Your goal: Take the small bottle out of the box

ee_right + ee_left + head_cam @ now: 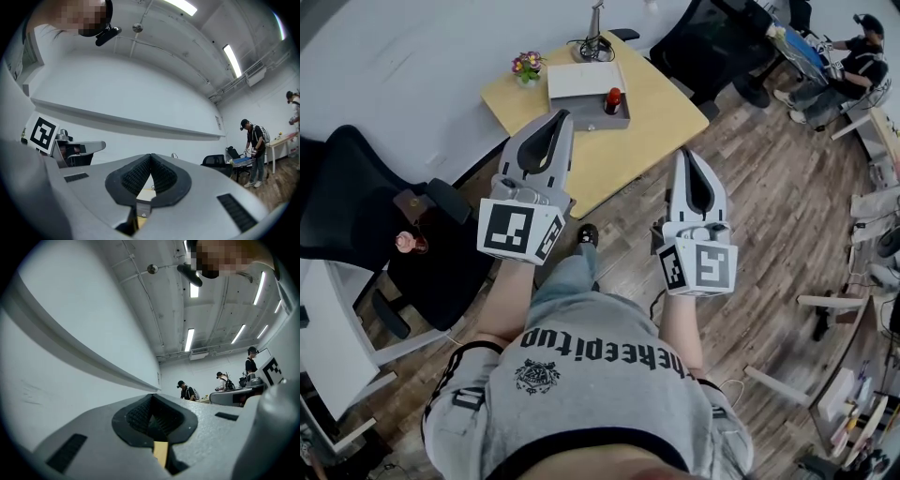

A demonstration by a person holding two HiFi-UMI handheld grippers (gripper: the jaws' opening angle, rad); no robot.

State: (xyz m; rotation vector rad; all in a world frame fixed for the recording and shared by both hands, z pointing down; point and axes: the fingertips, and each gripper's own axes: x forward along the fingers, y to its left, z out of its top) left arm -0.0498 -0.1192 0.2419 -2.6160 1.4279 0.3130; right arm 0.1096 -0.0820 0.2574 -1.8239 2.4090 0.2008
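Note:
In the head view a small red bottle (pixel 613 100) stands upright in a shallow grey box (pixel 591 116) whose pale lid (pixel 581 79) lies open behind it, on a yellow table (pixel 661 120). My left gripper (pixel 562 115) is held in the air just short of the table's near edge, its tip pointing at the box's left side, jaws shut and empty. My right gripper (pixel 688 153) hangs lower and to the right, off the table's corner, also shut with nothing in it. Both gripper views look up at wall and ceiling past closed jaws: left gripper (pixel 152 396), right gripper (pixel 151 155).
A small flower pot (pixel 527 67) and a stand with cables (pixel 595 42) sit at the table's far end. Black office chairs stand at the left (pixel 356 202) and behind the table (pixel 712 37). A seated person (pixel 853 66) is at far right. Wooden floor lies below.

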